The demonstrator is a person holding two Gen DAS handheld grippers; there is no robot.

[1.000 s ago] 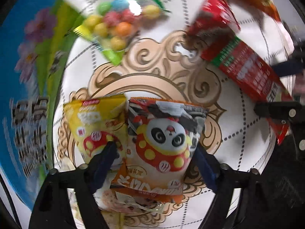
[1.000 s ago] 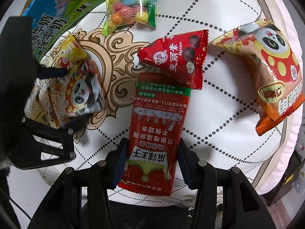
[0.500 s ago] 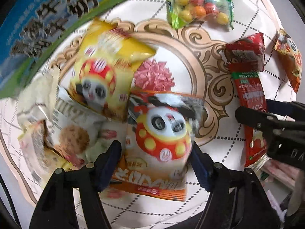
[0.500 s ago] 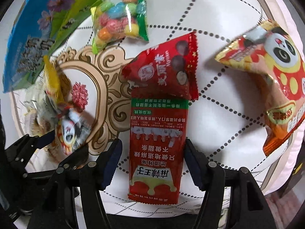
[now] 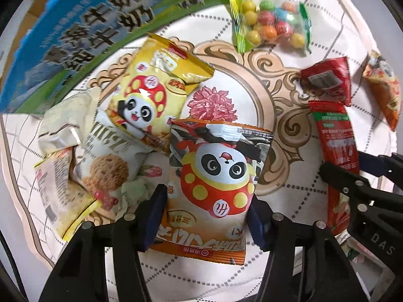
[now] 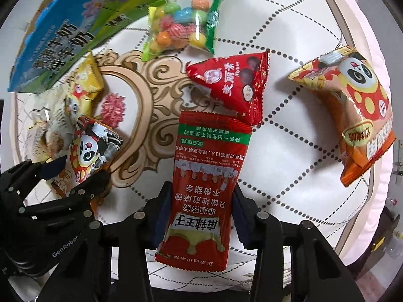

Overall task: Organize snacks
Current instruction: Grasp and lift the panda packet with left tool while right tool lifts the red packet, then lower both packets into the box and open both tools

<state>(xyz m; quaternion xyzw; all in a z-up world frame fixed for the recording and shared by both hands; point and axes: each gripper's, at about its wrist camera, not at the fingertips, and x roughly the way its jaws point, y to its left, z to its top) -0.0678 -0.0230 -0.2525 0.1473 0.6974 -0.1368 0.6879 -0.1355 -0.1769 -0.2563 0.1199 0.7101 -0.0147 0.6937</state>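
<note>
My left tongs (image 5: 206, 216) clamped the orange panda snack bag (image 5: 214, 176) beside the yellow panda bag (image 5: 153, 93), while my right tongs (image 6: 201, 209) gripped the long red packet (image 6: 204, 183) below the red chocolate pouch (image 6: 234, 85) on the quilted surface (image 6: 289, 151).

The cushion (image 6: 289, 151) is white with dotted diamonds and a gold scroll motif; the long packet (image 6: 205, 188) red with a green band; the candy bag (image 6: 181, 31) multicoloured; the box (image 5: 83, 32) blue and green.
</note>
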